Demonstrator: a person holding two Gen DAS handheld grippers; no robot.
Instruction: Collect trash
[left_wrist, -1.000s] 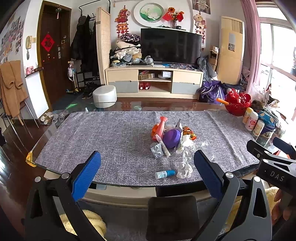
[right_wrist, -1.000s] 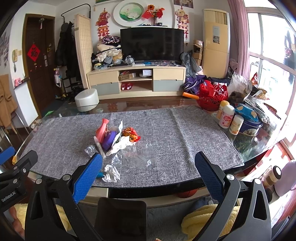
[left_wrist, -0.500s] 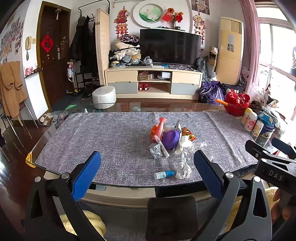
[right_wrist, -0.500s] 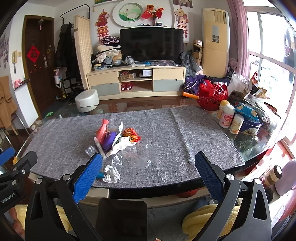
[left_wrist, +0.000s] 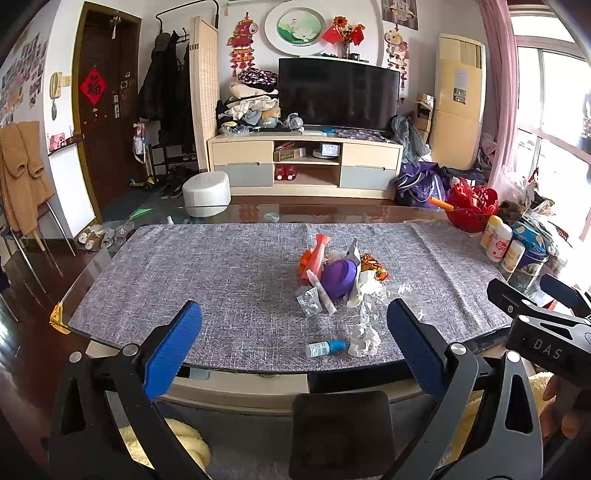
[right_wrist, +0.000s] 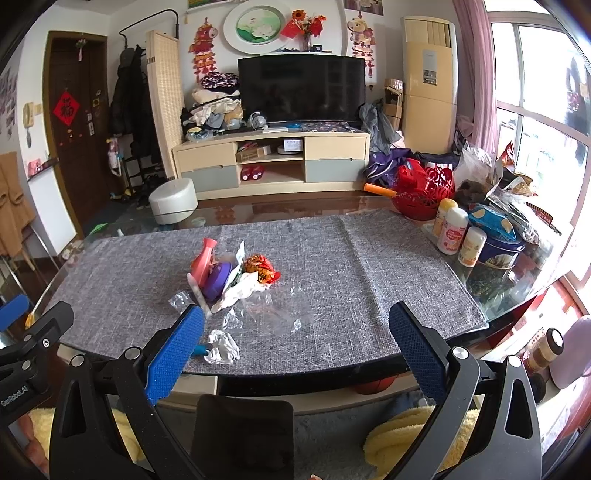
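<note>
With both the left tongs (left_wrist: 293, 345) and right tongs (right_wrist: 295, 347) wide open and empty, we should reach forward for the crumpled tissue (left_wrist: 364, 340) at the surface's (left_wrist: 221, 273) near edge, closing squarely so it doesn't slip.

The left gripper (left_wrist: 293, 347) hangs wide open before the trash pile (left_wrist: 338, 280) on the grey mat (left_wrist: 221, 280).

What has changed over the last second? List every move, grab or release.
Nothing visibly changed. Both tongs, left and right, hang open short of the table edge, and the crumpled white paper wad, small blue-capped bottle and purple plastic lid lie untouched on the grey woven mat.
</note>
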